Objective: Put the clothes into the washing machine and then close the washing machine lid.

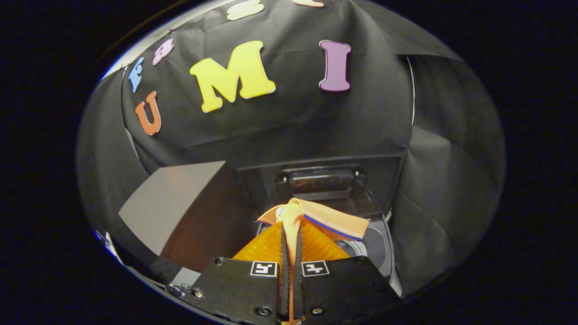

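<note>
Two fingers of the claw (291,253) stand nearly together at the near edge of the scene, pinching a narrow fold of an orange garment (316,221) between them. Each finger carries a small square marker on its mount. The cloth rises from the pinch as a thin strip, then spreads just ahead of the fingers into a collar with a dark blue stripe and a pale button. Ribbed orange fabric hangs to either side of the fingers. Below and beyond the garment lies the open mouth of the washing machine (379,248), its grey inner rim and part of the drum showing to the right of the cloth. The raised lid (325,180), dark and glossy, stands upright behind the opening. A grey panel (167,203) slants to the left. Black cloth (293,117), creased and folded, closes the booth on all far sides.
</note>
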